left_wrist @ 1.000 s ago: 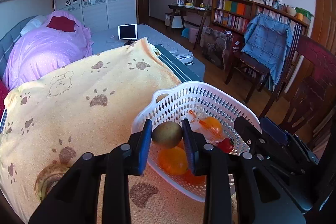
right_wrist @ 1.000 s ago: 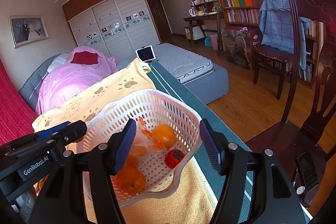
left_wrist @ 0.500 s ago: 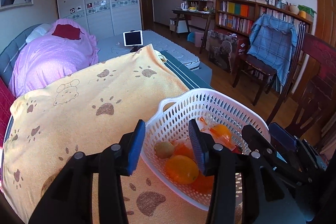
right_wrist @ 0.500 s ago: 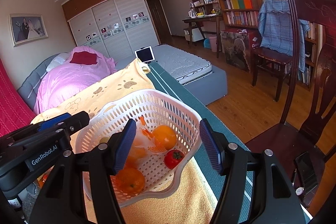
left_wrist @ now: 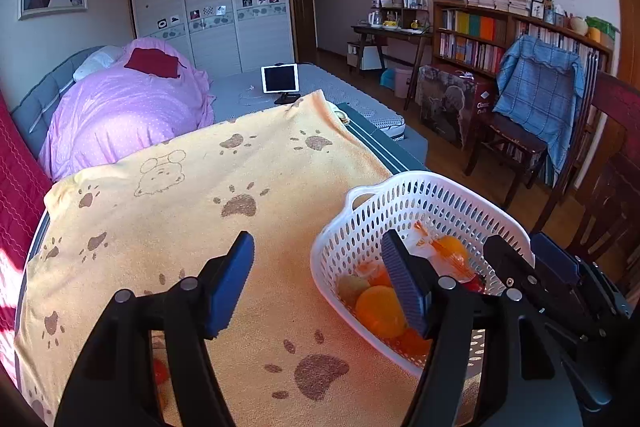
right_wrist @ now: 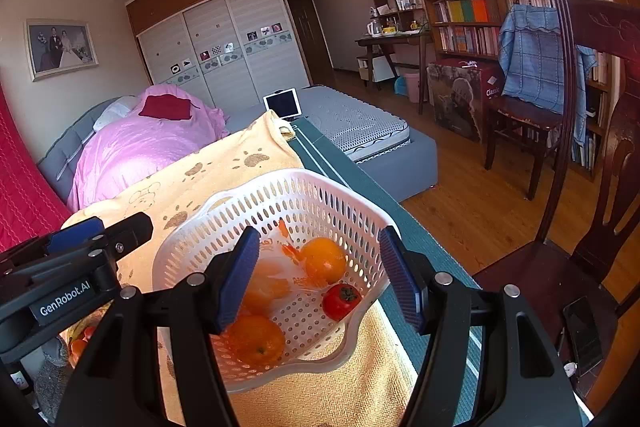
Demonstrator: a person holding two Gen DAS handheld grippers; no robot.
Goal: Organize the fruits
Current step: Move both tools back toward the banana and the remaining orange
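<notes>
Left wrist view looking along its gripper (left_wrist: 316,275) over the yellow towel (left_wrist: 200,211), white basket (left_wrist: 404,187) close at lower right; right wrist view close above the same basket (right_wrist: 304,183), facing the wardrobe (right_wrist: 224,47); both share basket, towel, bed, bookshelf (right_wrist: 472,23)

Oranges (right_wrist: 256,345) and tomato (right_wrist: 341,301) in basket (right_wrist: 280,187)

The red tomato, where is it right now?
In the right wrist view, the tomato lies inside the white basket, against its right wall, just below an orange.
</notes>
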